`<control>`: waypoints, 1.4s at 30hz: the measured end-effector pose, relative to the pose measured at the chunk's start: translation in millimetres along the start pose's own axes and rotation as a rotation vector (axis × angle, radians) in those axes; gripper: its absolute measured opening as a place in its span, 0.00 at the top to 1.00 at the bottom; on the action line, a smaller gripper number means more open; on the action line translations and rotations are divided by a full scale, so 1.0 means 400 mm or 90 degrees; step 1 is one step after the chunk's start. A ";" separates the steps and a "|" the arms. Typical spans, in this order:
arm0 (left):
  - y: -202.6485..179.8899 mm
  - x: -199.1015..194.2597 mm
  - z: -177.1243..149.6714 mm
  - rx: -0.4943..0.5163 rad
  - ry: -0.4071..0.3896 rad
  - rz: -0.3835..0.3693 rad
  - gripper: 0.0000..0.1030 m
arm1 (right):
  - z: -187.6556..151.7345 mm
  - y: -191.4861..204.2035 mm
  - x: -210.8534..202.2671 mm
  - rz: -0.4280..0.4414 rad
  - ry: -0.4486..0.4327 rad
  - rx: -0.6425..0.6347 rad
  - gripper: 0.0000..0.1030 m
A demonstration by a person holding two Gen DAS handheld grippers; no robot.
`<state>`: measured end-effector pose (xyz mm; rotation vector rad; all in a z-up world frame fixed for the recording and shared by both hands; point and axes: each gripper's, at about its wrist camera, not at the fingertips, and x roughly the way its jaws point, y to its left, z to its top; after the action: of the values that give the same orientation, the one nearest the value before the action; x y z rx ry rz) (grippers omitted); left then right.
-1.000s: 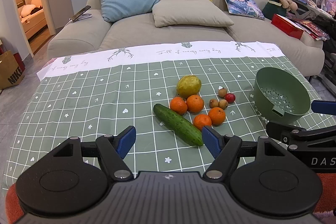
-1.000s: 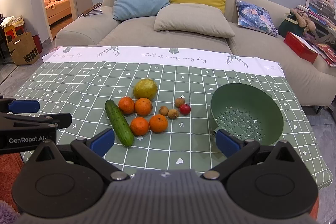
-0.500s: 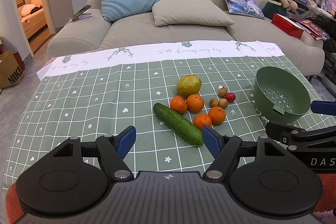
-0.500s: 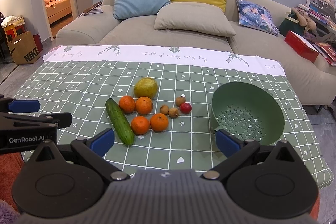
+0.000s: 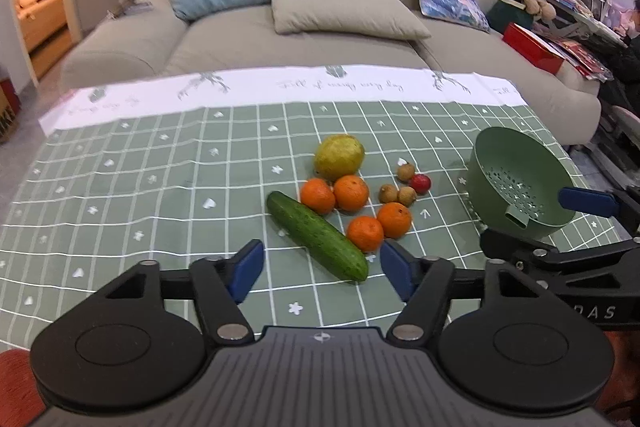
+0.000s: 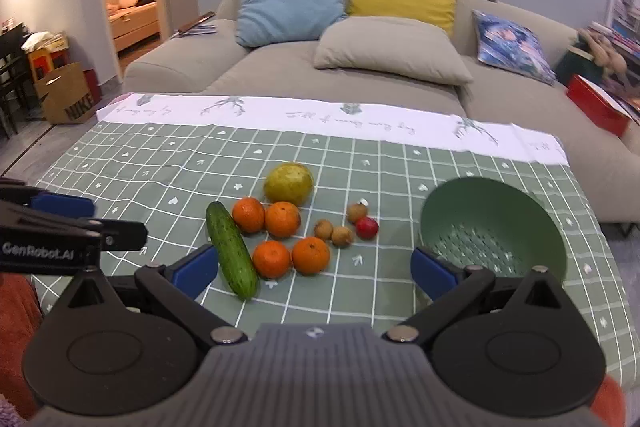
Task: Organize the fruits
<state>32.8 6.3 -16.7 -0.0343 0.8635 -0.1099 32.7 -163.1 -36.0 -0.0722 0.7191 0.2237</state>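
Observation:
On the green checked tablecloth (image 5: 140, 195) lie a cucumber (image 5: 316, 235), several oranges (image 5: 351, 191), a yellow-green pear (image 5: 338, 157), three small brown fruits (image 5: 405, 172) and a small red fruit (image 5: 420, 183). A green colander bowl (image 5: 520, 183) stands empty at the right. My left gripper (image 5: 322, 269) is open and empty, just short of the cucumber's near end. My right gripper (image 6: 314, 269) is open and empty, with the cucumber (image 6: 231, 249), oranges (image 6: 310, 254) and bowl (image 6: 494, 227) ahead of it.
A beige sofa (image 5: 280, 27) with several cushions stands behind the table. A red box (image 5: 534, 47) and clutter sit at the far right. A paper bag (image 6: 68, 99) stands on the floor at the left. The right gripper's body (image 5: 568, 255) shows beside the bowl.
Both grippers have moved forward over the table toward the fruit. The jaws stay open. No fruit has moved.

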 end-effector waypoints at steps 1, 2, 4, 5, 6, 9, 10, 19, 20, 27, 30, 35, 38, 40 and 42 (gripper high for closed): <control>0.002 0.011 0.004 -0.003 0.007 -0.005 0.30 | 0.001 -0.003 0.012 0.006 0.003 -0.003 0.05; 0.004 0.025 0.009 -0.005 0.014 -0.009 0.31 | 0.003 -0.007 0.024 0.015 0.006 -0.003 0.05; 0.008 0.053 0.019 -0.010 0.033 -0.020 0.35 | 0.004 -0.014 0.046 0.028 0.008 -0.001 0.05; 0.011 0.069 0.023 -0.016 0.041 -0.029 0.37 | 0.003 -0.016 0.061 0.030 0.007 -0.005 0.08; 0.015 0.088 0.029 -0.027 0.051 -0.038 0.41 | 0.001 -0.018 0.071 0.032 0.006 -0.009 0.16; 0.030 0.136 0.039 -0.070 0.080 -0.051 0.48 | 0.000 -0.024 0.119 0.047 0.022 -0.018 0.26; 0.037 0.155 0.043 -0.088 0.087 -0.057 0.49 | -0.001 -0.028 0.136 0.052 0.028 -0.014 0.28; 0.077 0.307 0.059 -0.189 0.148 -0.029 0.49 | 0.005 -0.024 0.284 0.059 0.075 -0.007 0.54; 0.083 0.324 0.060 -0.203 0.156 -0.024 0.49 | 0.006 -0.025 0.301 0.057 0.083 -0.003 0.56; 0.095 0.399 0.063 -0.253 0.179 0.000 0.44 | 0.003 -0.053 0.397 0.065 0.132 0.043 0.60; 0.094 0.421 0.062 -0.262 0.190 0.015 0.44 | 0.001 -0.066 0.425 0.071 0.146 0.068 0.60; 0.102 0.448 0.059 -0.291 0.204 0.016 0.41 | -0.007 -0.081 0.464 0.085 0.171 0.099 0.59; 0.104 0.465 0.062 -0.303 0.215 0.019 0.41 | -0.010 -0.089 0.478 0.098 0.176 0.122 0.58; 0.106 0.474 0.058 -0.315 0.218 0.016 0.45 | -0.010 -0.093 0.485 0.103 0.178 0.138 0.58; 0.105 0.474 0.057 -0.324 0.215 0.010 0.50 | -0.010 -0.098 0.491 0.108 0.182 0.154 0.58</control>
<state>176.0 26.5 -148.4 -0.4972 1.2118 0.1246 182.3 -167.1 -168.9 0.1920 1.0344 0.2899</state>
